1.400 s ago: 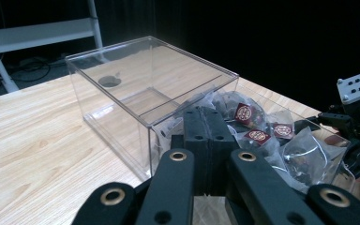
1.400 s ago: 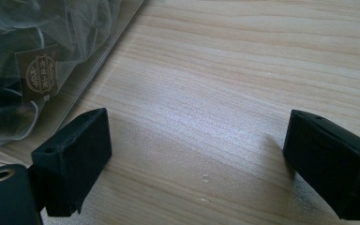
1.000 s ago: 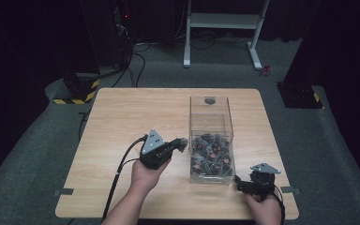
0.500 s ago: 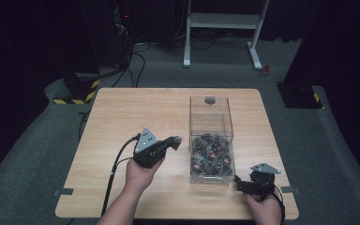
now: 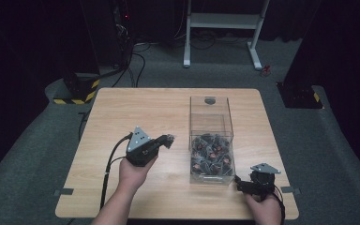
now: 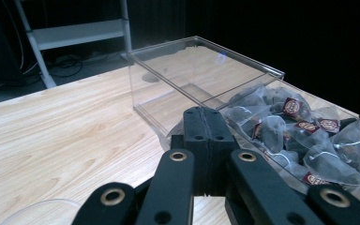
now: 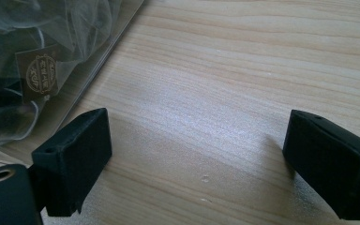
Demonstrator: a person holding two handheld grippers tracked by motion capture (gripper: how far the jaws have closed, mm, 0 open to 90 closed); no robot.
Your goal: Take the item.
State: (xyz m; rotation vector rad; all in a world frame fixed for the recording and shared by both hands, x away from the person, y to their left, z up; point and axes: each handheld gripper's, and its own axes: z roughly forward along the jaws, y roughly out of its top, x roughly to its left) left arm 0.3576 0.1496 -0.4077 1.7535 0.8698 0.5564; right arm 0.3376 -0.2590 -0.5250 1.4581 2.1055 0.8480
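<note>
**Meanwhile, two grippers are waiting beside a clear box of tea bags**

Seen from the high view, a wooden bench (image 5: pixel 136 112) is standing in a dark room. A clear box (image 5: pixel 210 112) is sitting on it, right of centre. Tea bags (image 5: pixel 211 152) are filling the near half of the box; the far half is lying bare.

The left gripper (image 5: pixel 168 139) is hovering just left of the box, near its filled end, and a hand (image 5: pixel 133 174) is holding it from below. Its fingers are pointing toward the box wall and are pressing together with nothing between them. In the left gripper view, the closed fingers (image 6: pixel 204 136) are meeting in a single seam, and the tea bags (image 6: pixel 304 131), with small dark red tags, are lying behind the clear wall just beyond them. A cable (image 5: pixel 110 173) is trailing from this gripper toward the near edge of the bench.

The right gripper (image 5: pixel 238 183) is resting at the near right corner of the box, low on the bench. In the right gripper view, its fingers (image 7: pixel 75 154) are standing spread wide apart, with bare wood between them and the box wall (image 7: pixel 98 61) just beside the left finger. They are holding nothing.
</note>
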